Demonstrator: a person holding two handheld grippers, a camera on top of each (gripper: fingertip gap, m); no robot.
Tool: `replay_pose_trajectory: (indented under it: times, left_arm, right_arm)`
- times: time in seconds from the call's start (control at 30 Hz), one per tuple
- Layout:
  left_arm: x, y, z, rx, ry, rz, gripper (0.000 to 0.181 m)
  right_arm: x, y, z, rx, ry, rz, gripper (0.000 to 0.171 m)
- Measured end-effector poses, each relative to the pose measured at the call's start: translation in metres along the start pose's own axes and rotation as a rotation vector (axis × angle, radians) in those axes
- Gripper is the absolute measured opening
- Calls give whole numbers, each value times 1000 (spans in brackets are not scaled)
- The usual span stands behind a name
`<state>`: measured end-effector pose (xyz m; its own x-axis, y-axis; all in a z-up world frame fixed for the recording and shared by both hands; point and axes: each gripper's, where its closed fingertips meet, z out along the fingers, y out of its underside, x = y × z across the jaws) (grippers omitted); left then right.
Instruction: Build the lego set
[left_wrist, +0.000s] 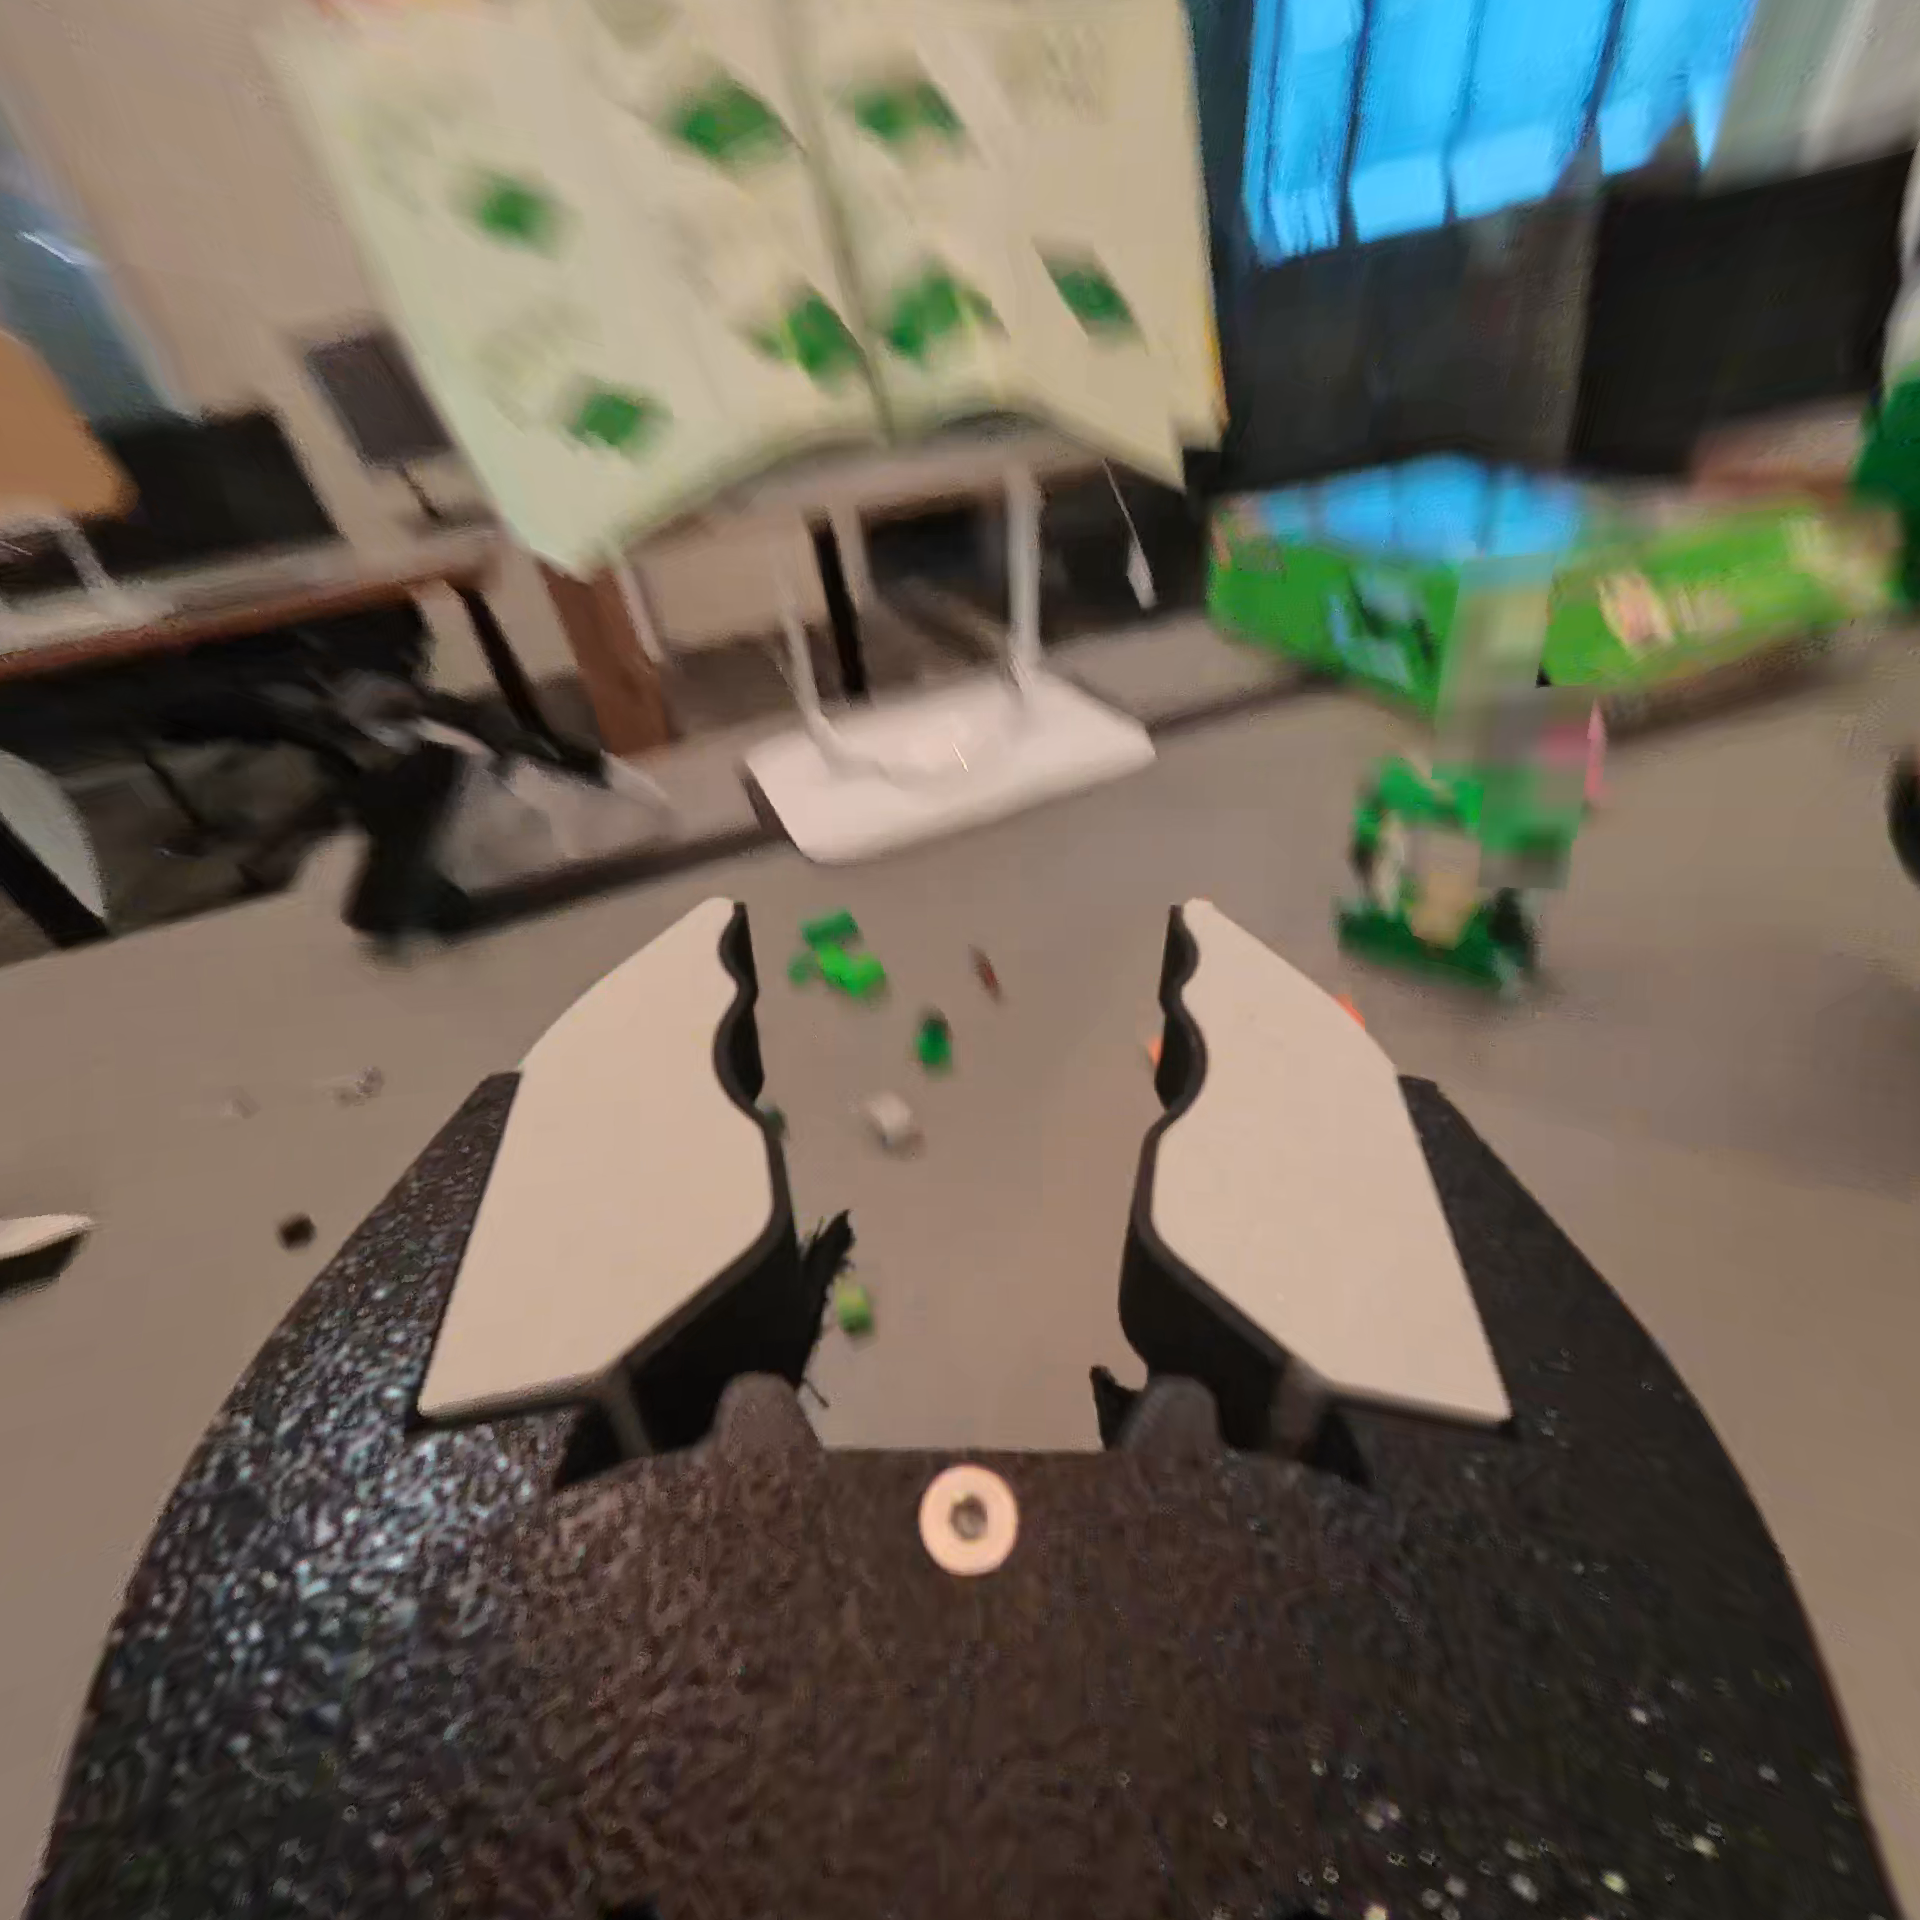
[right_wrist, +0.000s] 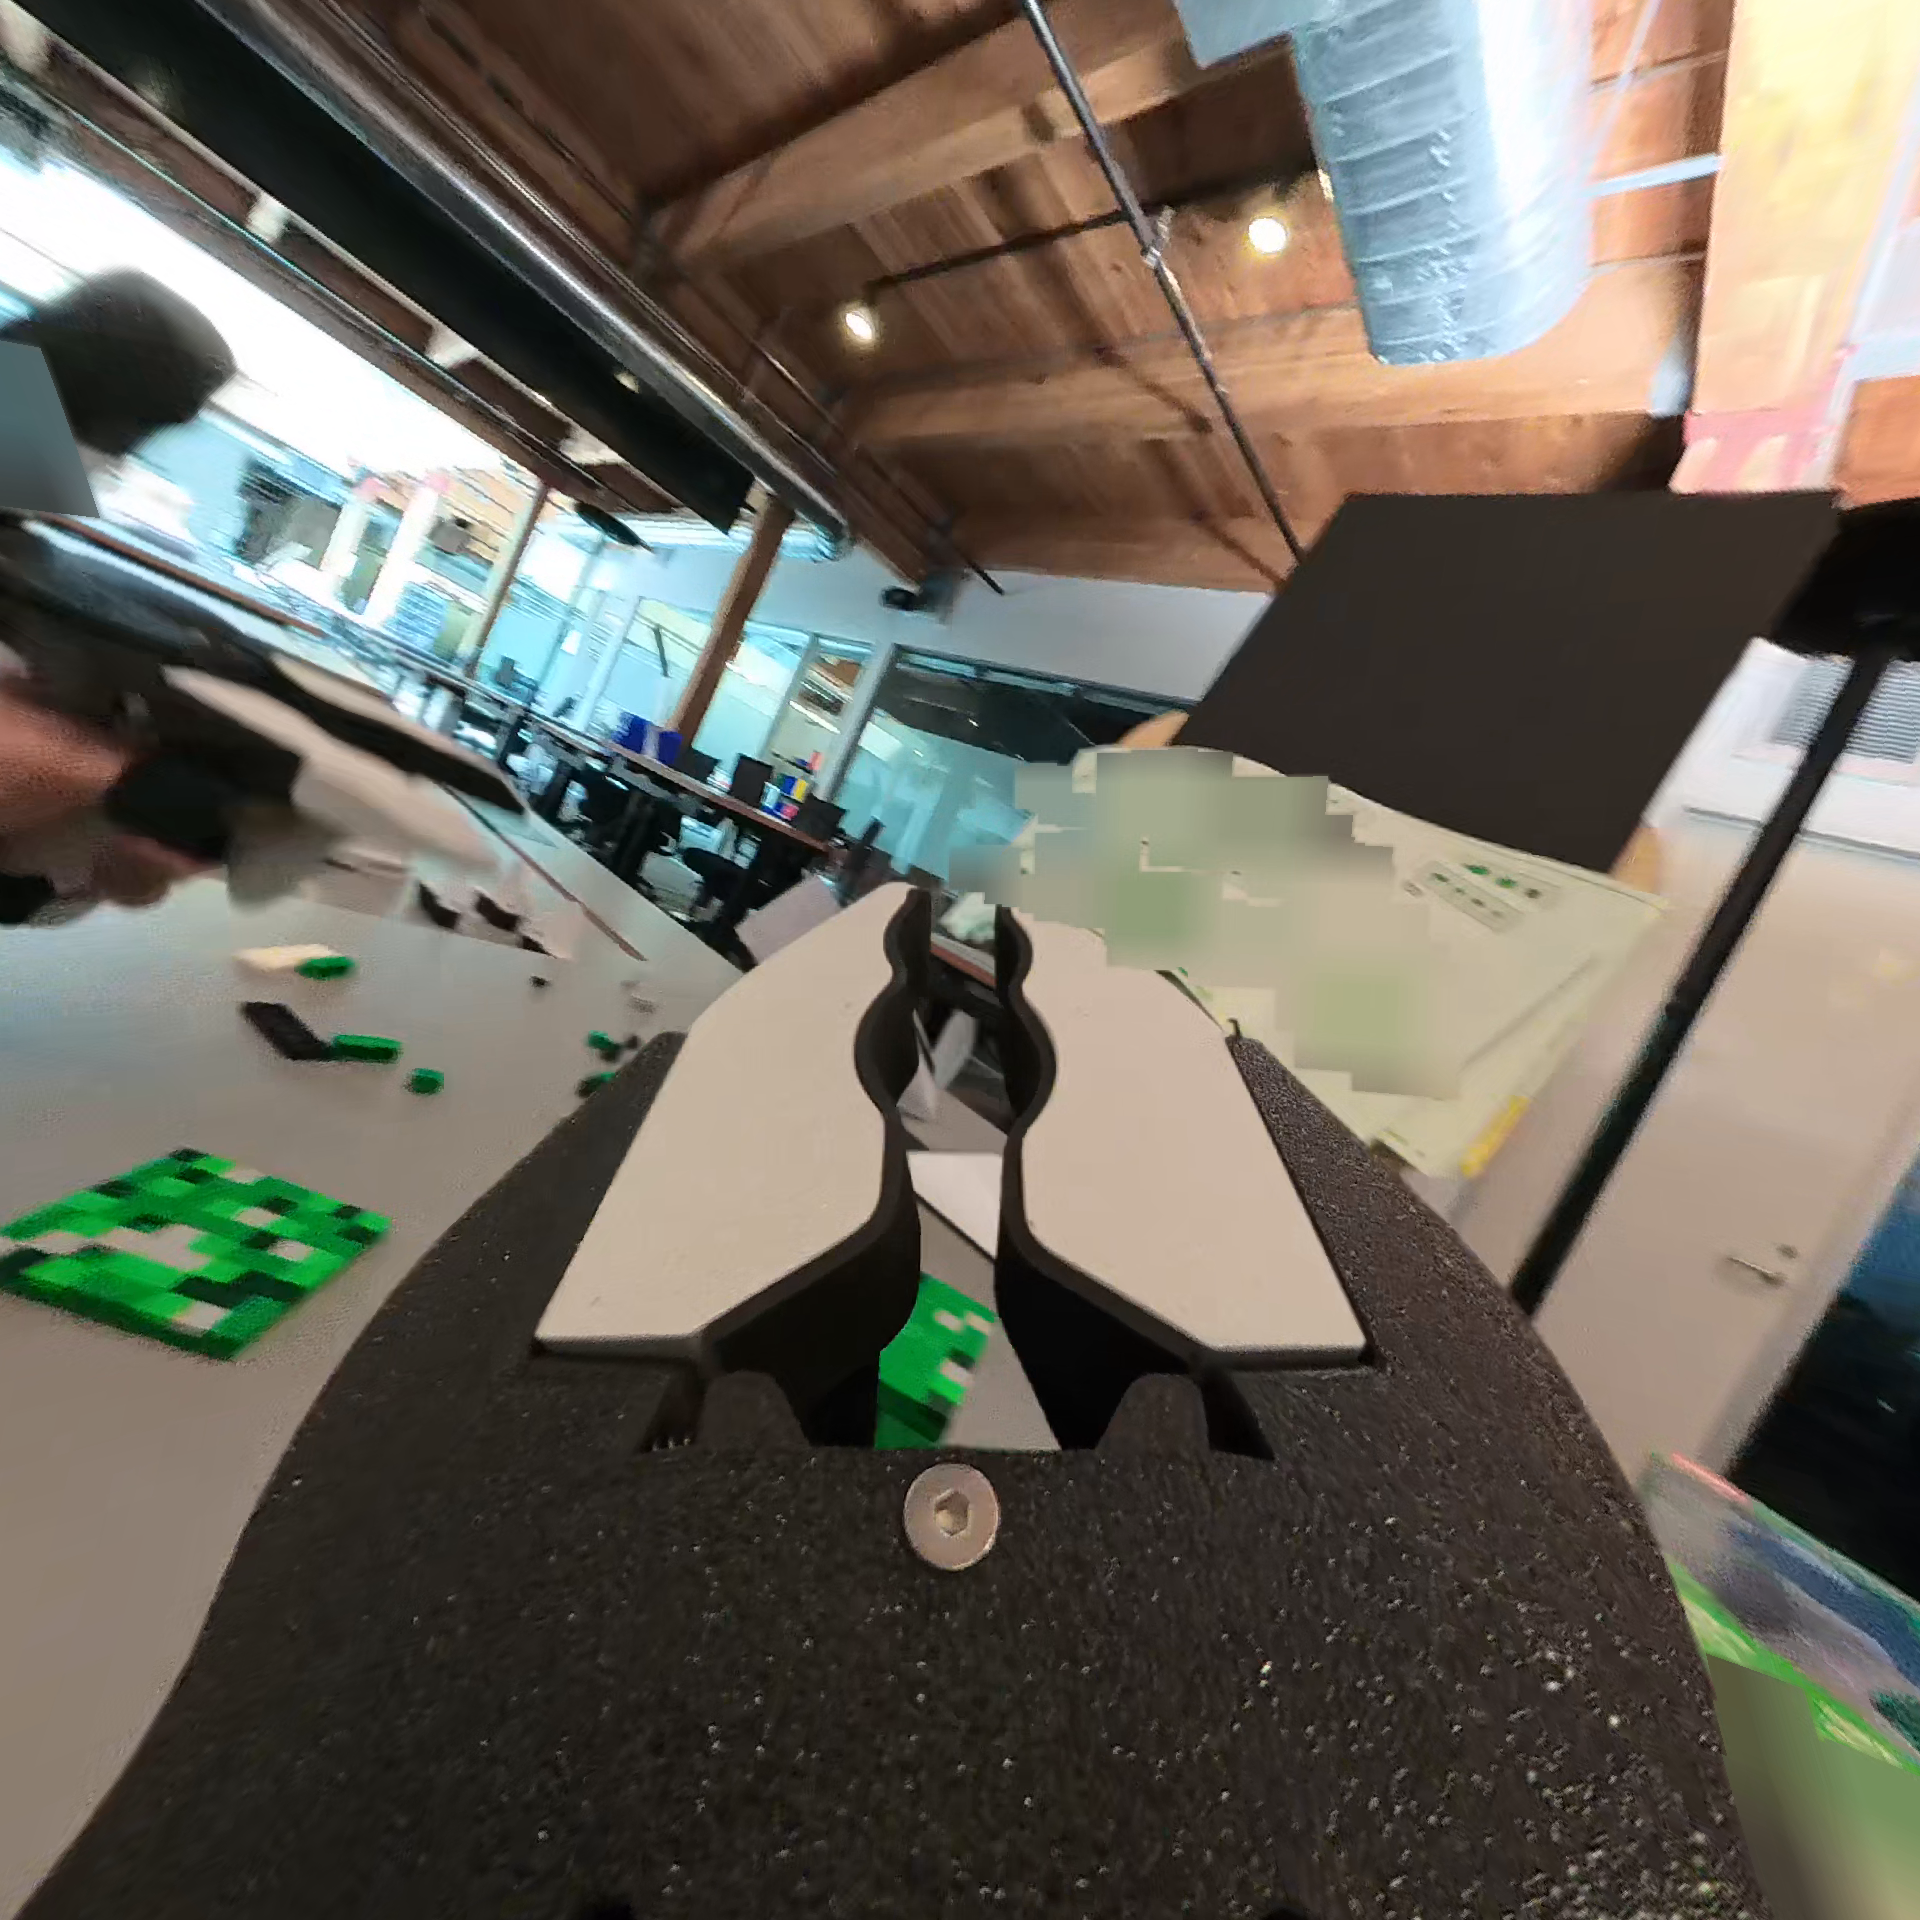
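Observation:
My left gripper (left_wrist: 958, 920) is open and empty, held low over the grey table (left_wrist: 1143, 1195). Between and just beyond its fingers lie loose green bricks (left_wrist: 836, 961), one more green brick (left_wrist: 933, 1039) and a small grey piece (left_wrist: 891, 1120). A partly built green model (left_wrist: 1444, 883) stands to the right. My right gripper (right_wrist: 958, 909) is tilted upward, jaws nearly closed with a thin gap, nothing between the tips. A flat green mosaic plate (right_wrist: 197, 1247) lies to its left, and another green patterned piece (right_wrist: 930, 1361) shows below its fingers.
An open instruction booklet (left_wrist: 790, 260) hangs on a white stand (left_wrist: 945, 769) at the back. The green set box (left_wrist: 1538, 582) sits at the back right. In the right wrist view, small green and black bricks (right_wrist: 364, 1047) are scattered on the table, and a hand holds the other gripper (right_wrist: 208, 748). My left tips are roughly 15 centimeters from the small grey piece (left_wrist: 891, 1120).

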<state>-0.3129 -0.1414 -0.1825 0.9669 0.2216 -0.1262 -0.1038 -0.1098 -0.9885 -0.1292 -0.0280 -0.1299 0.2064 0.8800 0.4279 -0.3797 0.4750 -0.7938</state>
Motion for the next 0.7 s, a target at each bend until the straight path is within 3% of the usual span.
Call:
replay_pose_trajectory:
  times: [0.1, 0.2, 0.37, 0.5, 0.7]
  left_arm:
    - [-45, -35, 8, 222, -149, -4, 64]
    - [-69, -31, 26, 253, -281, 170, 59]
    - [-45, -15, 47, 298, -240, 366, 50]
    - [-19, -2, 58, 248, -136, 424, 35]
    - [-50, -16, 42, 294, -306, 417, 31]
  right_arm:
    - [30, 28, -3, -80, 85, 23, 11]
    - [50, 53, -6, -148, 146, 76, 10]
    - [59, 72, 0, -241, 144, 40, 9]
    - [84, 92, 29, -376, 145, -29, 8]
    - [135, 139, 97, -598, 211, 54, 21]
